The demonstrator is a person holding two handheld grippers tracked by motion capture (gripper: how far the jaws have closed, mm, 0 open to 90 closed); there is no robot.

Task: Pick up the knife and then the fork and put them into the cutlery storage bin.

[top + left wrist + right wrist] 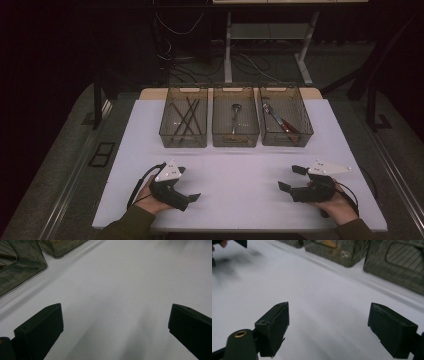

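High view: grippers (pixel 186 184) wide apart.

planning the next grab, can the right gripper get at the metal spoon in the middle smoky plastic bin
Probably yes: right gripper is open, white table lies bare ahead, middle smoky plastic bin is open-topped, metal spoon lies alone inside.

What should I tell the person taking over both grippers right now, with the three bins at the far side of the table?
Left gripper: open, nothing in it, low over the bare white table at the near left.
Right gripper: open, nothing in it, near right, jaws pointing toward the middle.
Three smoky see-through bins stand in a row at the far side: left bin holds dark thin sticks, middle bin a spoon, right bin a red-handled utensil.
Done: everything visible sits inside a bin; nothing lies loose on the table.
Left: neither gripper has reached for a bin yet; both are well short of them.
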